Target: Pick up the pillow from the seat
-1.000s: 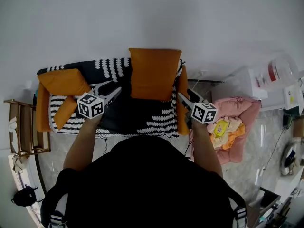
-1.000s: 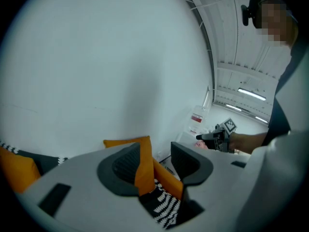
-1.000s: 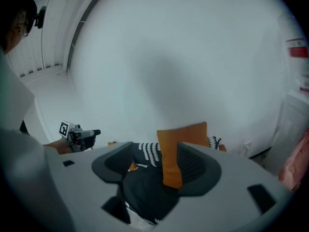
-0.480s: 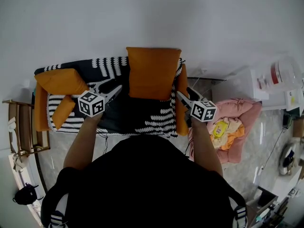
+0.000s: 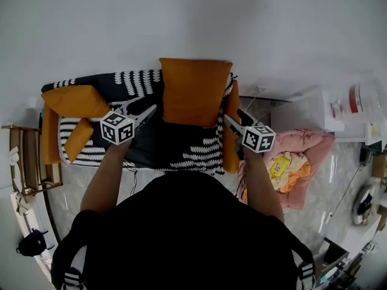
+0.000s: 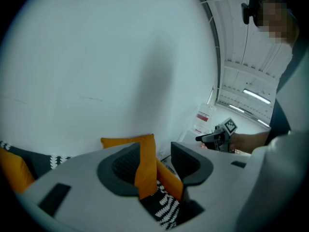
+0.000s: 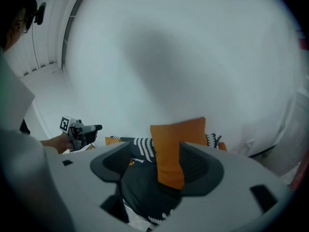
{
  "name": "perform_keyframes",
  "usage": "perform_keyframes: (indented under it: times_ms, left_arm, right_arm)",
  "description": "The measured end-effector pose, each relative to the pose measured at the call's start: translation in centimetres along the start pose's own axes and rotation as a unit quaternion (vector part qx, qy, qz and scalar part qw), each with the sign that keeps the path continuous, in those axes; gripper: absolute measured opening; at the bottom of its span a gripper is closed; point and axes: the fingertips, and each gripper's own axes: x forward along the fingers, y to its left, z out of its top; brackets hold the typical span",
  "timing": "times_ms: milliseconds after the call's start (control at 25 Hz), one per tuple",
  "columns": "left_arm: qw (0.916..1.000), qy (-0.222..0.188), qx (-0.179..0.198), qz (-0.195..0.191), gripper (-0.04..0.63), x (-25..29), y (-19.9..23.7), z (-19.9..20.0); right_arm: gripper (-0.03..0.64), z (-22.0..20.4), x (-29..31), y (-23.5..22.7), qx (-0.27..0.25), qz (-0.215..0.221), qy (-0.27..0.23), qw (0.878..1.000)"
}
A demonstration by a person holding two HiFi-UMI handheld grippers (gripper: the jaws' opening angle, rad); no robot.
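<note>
Widen barely-parted, empty left gripper (image 5: 147,110) to match right gripper (image 5: 228,121), jaws just opening and empty, then straddle upper-centre pillow (image 5: 195,90) edges before clamping.

The pillow (image 5: 195,90) stands on the seat (image 5: 175,145) at 12 o'clock; a cushion (image 5: 75,101) lies at 9 o'clock, a heap of clothes (image 5: 285,165) beside it at 3 o'clock.

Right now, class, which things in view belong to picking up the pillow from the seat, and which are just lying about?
Job in hand: upright orange pillow; seat; left claw; right claw.
Lying about: second orange pillow; pink cushion; wooden rack.
</note>
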Motion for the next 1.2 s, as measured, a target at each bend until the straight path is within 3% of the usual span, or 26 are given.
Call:
perform_keyframes:
  times_ms: [1200]
  left_arm:
    - [0.9979, 0.031, -0.044, 0.035, 0.209, 8.7, 6.8, -1.1]
  right_arm:
    - [0.339, 0.9, 9.1, -7.9, 0.019, 0.014, 0.07, 0.997]
